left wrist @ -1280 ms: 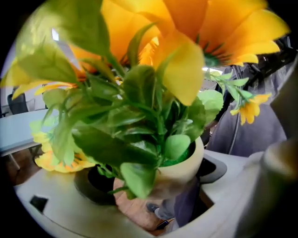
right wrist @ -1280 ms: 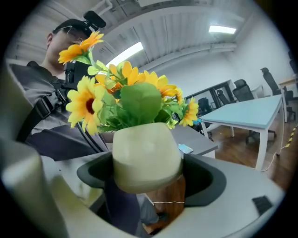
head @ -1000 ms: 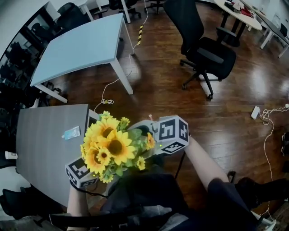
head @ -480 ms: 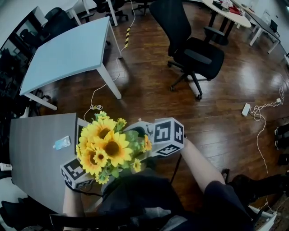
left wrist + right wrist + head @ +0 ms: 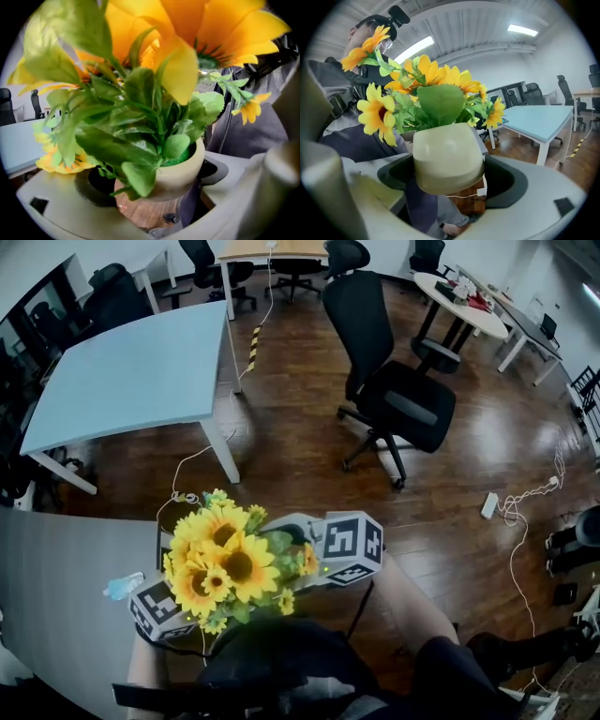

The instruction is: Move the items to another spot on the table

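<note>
Left tongs: your left tongs [image 5: 154, 201] are closed round the flower pot [image 5: 185, 168], with its cream rim sitting right between the jaws.
Right tongs: same story here. Your right tongs [image 5: 450, 187] grip that pot from the other side, leaves spilling over the top.
Where it is: the sunflowers [image 5: 225, 563] ride in the air close against your body, just off the edge of the grey worktop [image 5: 66, 606], resting on nothing.
Just changed: over the last second the grey worktop has slid to the lower left of the head view, and the blue packet [image 5: 123, 587] has gone with it. The pale blue table [image 5: 131, 381] now shows more fully. The bouquet hasn't budged between the two marker cubes.
Meaning: you look to be turning with the pot carried. The lift is done and the set-down isn't, so pick your spot on the worktop.
</note>
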A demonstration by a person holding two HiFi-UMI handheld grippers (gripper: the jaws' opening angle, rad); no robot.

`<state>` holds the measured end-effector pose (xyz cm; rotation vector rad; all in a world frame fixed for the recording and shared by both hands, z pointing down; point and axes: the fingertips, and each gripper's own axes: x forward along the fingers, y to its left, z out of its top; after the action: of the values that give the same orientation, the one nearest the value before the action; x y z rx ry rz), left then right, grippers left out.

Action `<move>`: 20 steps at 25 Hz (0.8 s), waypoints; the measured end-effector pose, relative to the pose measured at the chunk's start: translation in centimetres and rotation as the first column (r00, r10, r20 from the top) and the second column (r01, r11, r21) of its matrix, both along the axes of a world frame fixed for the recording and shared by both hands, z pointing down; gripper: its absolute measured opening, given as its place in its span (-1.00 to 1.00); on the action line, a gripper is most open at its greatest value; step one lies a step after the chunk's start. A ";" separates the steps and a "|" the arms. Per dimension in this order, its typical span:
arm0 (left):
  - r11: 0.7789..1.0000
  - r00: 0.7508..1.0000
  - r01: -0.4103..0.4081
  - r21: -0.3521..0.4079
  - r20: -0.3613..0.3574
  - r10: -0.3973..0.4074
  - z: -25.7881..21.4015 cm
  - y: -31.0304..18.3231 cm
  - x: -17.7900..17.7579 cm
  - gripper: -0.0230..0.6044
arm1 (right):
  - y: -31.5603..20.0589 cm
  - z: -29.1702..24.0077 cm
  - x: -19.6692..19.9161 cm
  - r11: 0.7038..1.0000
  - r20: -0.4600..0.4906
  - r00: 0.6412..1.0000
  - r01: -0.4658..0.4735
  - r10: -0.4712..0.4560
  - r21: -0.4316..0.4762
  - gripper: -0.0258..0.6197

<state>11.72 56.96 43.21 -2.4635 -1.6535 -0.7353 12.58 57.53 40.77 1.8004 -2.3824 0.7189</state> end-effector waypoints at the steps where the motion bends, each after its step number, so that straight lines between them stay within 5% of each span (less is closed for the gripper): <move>1: 1.000 1.000 -0.002 -0.010 -0.001 0.002 -0.2 -1.2 1.2 0.69 | -1.2 -0.2 1.2 1.000 0.002 1.000 -0.006 0.006 0.000 0.55; 9: 0.999 0.997 -0.044 0.010 -0.068 0.045 -1.5 -8.9 7.4 0.69 | -9.3 0.3 7.3 0.998 -0.011 1.000 0.021 -0.022 -0.066 0.55; 16: 1.000 0.995 0.030 0.009 -0.099 -0.029 -1.8 -12.6 12.1 0.68 | -12.9 -0.4 12.1 0.999 -0.047 0.998 0.043 -0.045 -0.029 0.55; 20: 0.994 0.994 0.079 0.078 -0.078 -0.073 -1.6 -13.4 14.4 0.68 | -13.8 0.0 14.6 0.994 -0.051 0.993 0.105 -0.106 -0.018 0.55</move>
<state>26.11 43.58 41.65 -2.4776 -1.4813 -0.6947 27.13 43.72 40.77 1.6521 -2.4101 0.6688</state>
